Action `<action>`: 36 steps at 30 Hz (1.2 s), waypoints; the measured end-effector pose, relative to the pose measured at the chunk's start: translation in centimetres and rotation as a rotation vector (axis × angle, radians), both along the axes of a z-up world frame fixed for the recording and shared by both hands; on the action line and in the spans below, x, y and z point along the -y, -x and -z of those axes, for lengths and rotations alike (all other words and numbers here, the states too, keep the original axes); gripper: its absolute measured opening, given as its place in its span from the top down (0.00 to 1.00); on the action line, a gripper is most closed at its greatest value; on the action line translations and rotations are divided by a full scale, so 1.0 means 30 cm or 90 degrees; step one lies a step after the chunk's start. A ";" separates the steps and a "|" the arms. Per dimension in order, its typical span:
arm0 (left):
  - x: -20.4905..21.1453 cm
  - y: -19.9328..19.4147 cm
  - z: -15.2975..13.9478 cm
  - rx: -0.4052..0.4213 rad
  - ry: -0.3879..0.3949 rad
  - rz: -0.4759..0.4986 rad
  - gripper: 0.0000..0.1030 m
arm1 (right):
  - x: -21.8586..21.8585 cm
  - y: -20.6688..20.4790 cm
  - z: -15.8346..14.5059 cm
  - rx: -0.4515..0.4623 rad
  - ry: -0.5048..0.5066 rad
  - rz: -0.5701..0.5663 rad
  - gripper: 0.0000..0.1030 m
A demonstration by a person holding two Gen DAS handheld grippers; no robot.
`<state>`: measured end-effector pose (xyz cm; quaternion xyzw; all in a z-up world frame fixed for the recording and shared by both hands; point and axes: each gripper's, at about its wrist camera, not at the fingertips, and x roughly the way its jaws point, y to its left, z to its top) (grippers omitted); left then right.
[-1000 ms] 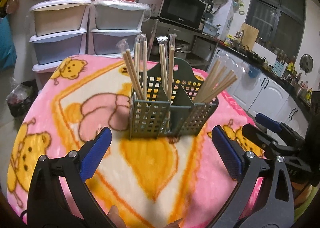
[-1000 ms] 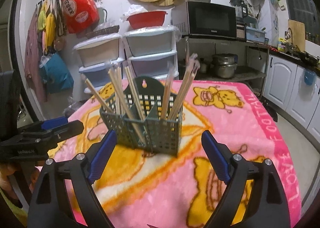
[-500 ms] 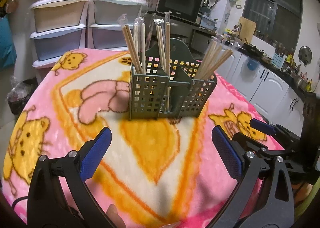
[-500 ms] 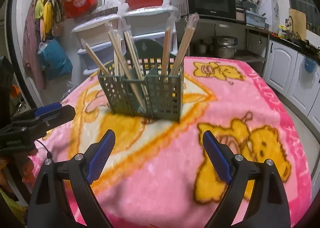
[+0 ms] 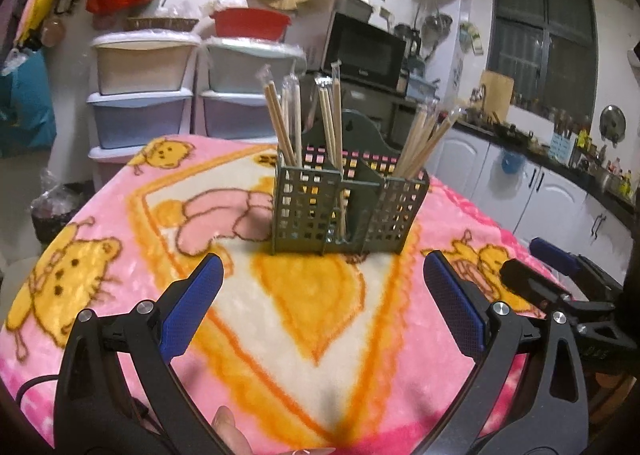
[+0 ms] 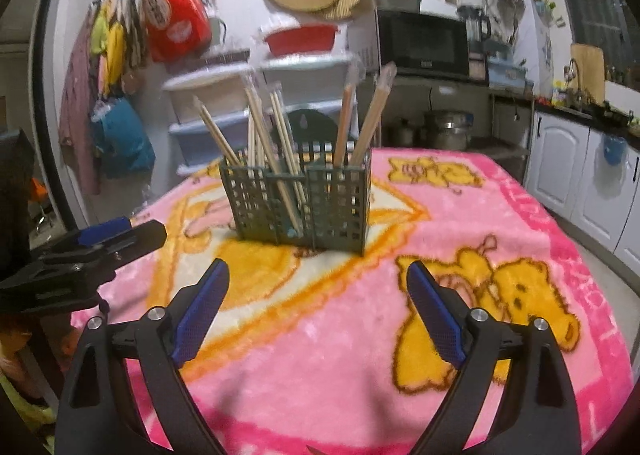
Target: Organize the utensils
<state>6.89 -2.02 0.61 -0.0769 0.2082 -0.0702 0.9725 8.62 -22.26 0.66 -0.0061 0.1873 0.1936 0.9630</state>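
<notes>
Chopsticks upright in green holder, both hand-held grippers apart, empty

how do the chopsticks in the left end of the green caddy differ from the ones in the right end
Seen from the left wrist, the wrapped wooden chopsticks in the left compartment stand nearly upright; those in the right compartment fan out, leaning right. The left ones reach higher. Both bunches sit in the green plastic grid caddy.

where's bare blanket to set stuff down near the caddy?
Free: the pink cartoon blanket between the green lattice utensil caddy and both open grippers, plus its bear-print side. Crowded: the caddy's compartments, full of wrapped wooden chopsticks.
</notes>
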 end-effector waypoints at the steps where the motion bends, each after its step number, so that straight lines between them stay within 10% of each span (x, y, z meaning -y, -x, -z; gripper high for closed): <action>1: 0.001 0.007 0.001 0.008 0.003 0.000 0.10 | 0.006 0.012 -0.006 0.018 -0.004 0.007 0.09; 9: 0.013 0.026 0.013 0.043 -0.015 -0.017 0.10 | 0.040 0.074 -0.016 0.135 -0.029 0.061 0.06; 36: -0.002 0.024 0.026 0.035 -0.015 -0.028 0.10 | 0.013 0.060 0.018 0.116 -0.018 0.052 0.06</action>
